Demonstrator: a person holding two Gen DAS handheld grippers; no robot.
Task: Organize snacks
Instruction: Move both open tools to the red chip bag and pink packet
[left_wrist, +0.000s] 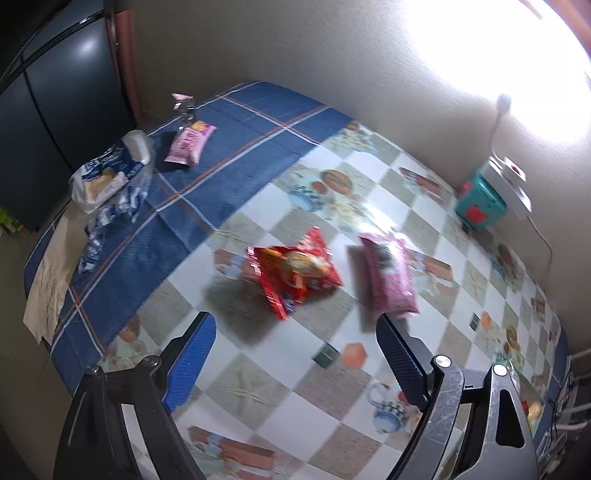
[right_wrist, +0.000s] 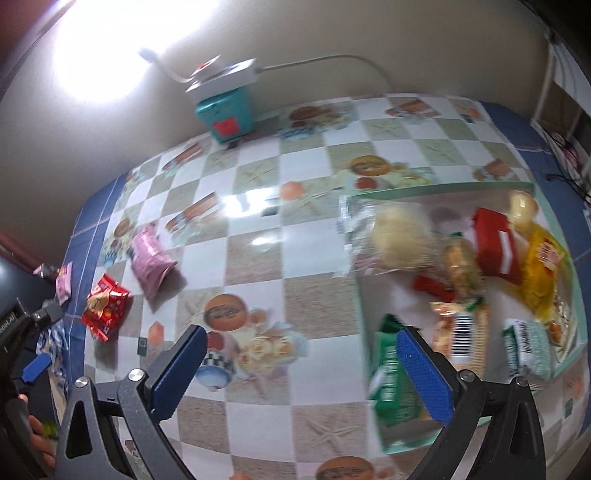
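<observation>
A red snack bag (left_wrist: 295, 269) and a pink snack bag (left_wrist: 389, 275) lie on the checkered tablecloth, just ahead of my open, empty left gripper (left_wrist: 295, 325). A smaller pink packet (left_wrist: 188, 142) lies far back on the blue cloth. In the right wrist view the red bag (right_wrist: 105, 306) and the pink bag (right_wrist: 149, 260) lie far left. My right gripper (right_wrist: 301, 339) is open and empty beside a green-rimmed tray (right_wrist: 436, 186) that holds several snack packets, among them a green one (right_wrist: 391, 373), a red box (right_wrist: 495, 243) and a yellow bag (right_wrist: 543, 273).
A teal box (left_wrist: 480, 205) with a white power strip and cable on top stands by the wall; it also shows in the right wrist view (right_wrist: 225, 114). A crumpled blue-and-white bag (left_wrist: 107, 177) lies at the table's far left. A dark cabinet (left_wrist: 55, 92) stands beyond it.
</observation>
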